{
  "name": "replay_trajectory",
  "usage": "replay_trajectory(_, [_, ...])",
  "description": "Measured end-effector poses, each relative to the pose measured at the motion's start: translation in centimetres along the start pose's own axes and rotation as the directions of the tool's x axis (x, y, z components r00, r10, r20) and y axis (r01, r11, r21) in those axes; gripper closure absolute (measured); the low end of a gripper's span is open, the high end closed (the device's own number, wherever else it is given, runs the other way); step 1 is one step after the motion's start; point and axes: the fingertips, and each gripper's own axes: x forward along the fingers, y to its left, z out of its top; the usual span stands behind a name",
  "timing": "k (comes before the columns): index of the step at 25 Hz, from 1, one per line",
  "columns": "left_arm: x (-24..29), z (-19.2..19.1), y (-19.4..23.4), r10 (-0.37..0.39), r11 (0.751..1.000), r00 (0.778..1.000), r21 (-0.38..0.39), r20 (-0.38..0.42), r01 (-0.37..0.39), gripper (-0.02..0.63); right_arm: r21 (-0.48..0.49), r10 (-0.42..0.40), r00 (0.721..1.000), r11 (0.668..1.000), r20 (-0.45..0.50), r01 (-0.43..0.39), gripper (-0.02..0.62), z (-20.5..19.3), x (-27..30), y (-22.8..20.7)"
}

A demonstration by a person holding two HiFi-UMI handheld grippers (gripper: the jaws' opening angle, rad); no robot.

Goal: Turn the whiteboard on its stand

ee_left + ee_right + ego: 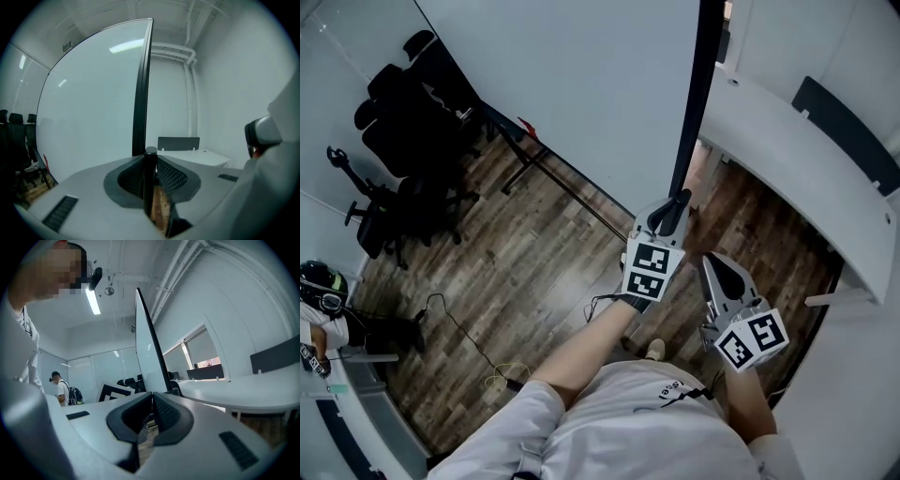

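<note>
The whiteboard is a tall white panel with a black edge, seen from above in the head view. My left gripper reaches forward to the lower end of that edge. In the left gripper view the black edge bar stands upright between the pads, which are shut on it, and the white board face fills the left. My right gripper hangs a little right of and behind the left one. It touches nothing and its jaws are together. In the right gripper view the board rises edge-on ahead.
Black legs of the stand run across the wooden floor. Several black office chairs stand at the far left. A curved white desk lies close on the right. A cable trails on the floor, and a person stands at the left edge.
</note>
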Motion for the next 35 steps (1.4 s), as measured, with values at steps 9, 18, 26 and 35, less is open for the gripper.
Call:
replay_trajectory(9, [1.5,-0.3,-5.5,-0.084,0.996,0.996,-0.007,-0.001,0.084,0.528,-0.006,-0.085,0.996,0.996,0.014,0.085,0.58,0.3,-3.9,-1.8])
replay_trajectory(18, [3.5,-0.4,-10.8,-0.143,0.99,0.99,0.005,-0.014,0.143,0.528,0.009,-0.162,0.986,0.987,0.04,0.162,0.581,1.0,-8.5,-4.9])
replay_trajectory(26, [3.7,-0.3,-13.1,-0.188,0.982,0.982,0.018,-0.014,0.188,0.528,0.013,-0.192,0.98,0.981,0.049,0.191,0.581,0.9,-10.3,-5.2])
replay_trajectory(35, [2.6,0.8,-13.8,-0.169,0.984,0.986,0.053,0.012,0.168,0.528,0.015,-0.165,0.985,0.986,0.059,0.165,0.581,1.3,-10.4,-5.3])
